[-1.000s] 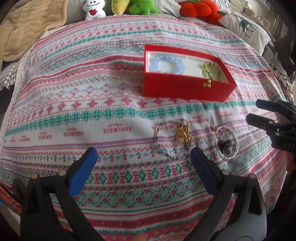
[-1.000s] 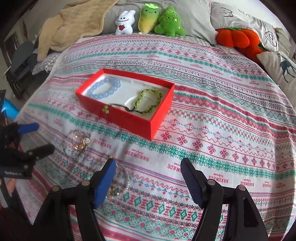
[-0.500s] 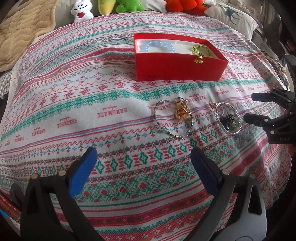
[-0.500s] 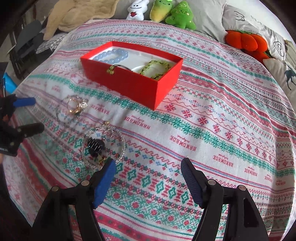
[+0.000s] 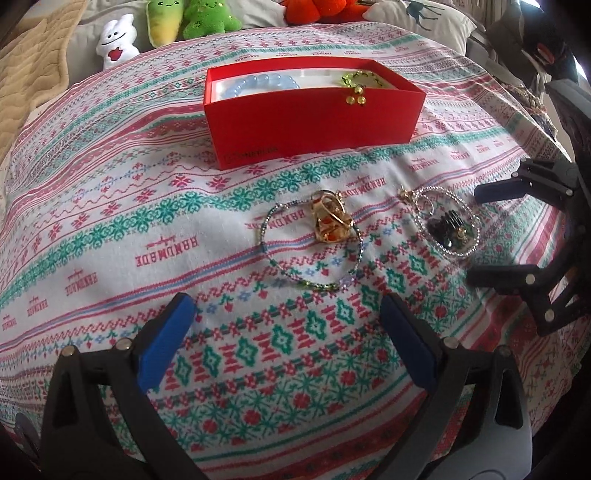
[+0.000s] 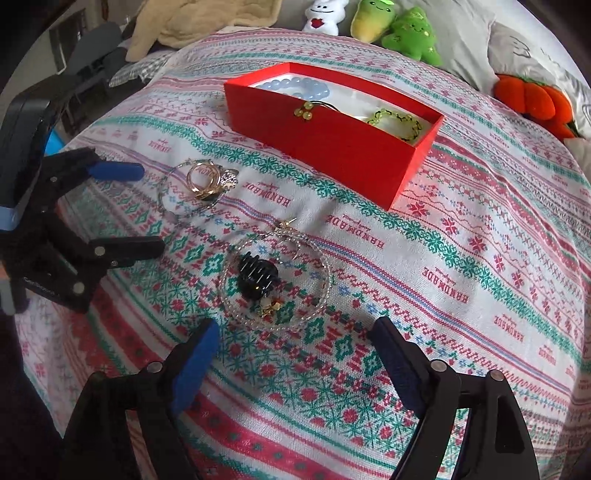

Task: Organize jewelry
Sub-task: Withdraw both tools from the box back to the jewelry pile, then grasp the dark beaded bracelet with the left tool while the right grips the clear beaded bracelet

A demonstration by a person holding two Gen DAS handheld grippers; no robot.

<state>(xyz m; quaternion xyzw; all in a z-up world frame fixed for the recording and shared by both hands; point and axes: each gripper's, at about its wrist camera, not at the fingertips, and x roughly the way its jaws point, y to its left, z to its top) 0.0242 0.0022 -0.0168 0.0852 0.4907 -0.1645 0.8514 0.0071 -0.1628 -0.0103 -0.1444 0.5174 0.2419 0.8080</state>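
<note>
Blue-padded left hand-held gripper point(image 5: 284, 334): fingers spread wide, nothing between them, low over patterned bedspread point(image 5: 110, 229). Just beyond its tips: thin dark beaded bracelet point(image 5: 312, 243) flat on the cloth, gold rings point(image 5: 330, 221) resting on its far edge.

Right hand-held gripper point(image 6: 291, 352): likewise spread wide, empty, blue pads facing inward. Just ahead of its left pad: clear beaded bracelet point(image 6: 277, 275) lying flat, ringing a black hair claw point(image 6: 256, 277) and small gold charms point(image 6: 269, 308). Same clear bracelet seen from left wrist between the right gripper's two fingers, whether touching them cannot tell.

Further out, centre of bed: red box point(image 5: 314, 122), open, white-lined. Contents: pale blue bead bracelet point(image 5: 258, 83) at one end, yellow-green beaded bracelet point(image 6: 395, 120) at the other, its small gold beads point(image 6: 304, 109) hanging over the near wall.

Far edge, against pillows: white plush point(image 5: 114, 40), yellow-green plush point(image 5: 162, 18), green plush point(image 6: 413, 35), orange plush point(image 6: 535, 101). Beige blanket point(image 5: 29, 70) at one corner.
</note>
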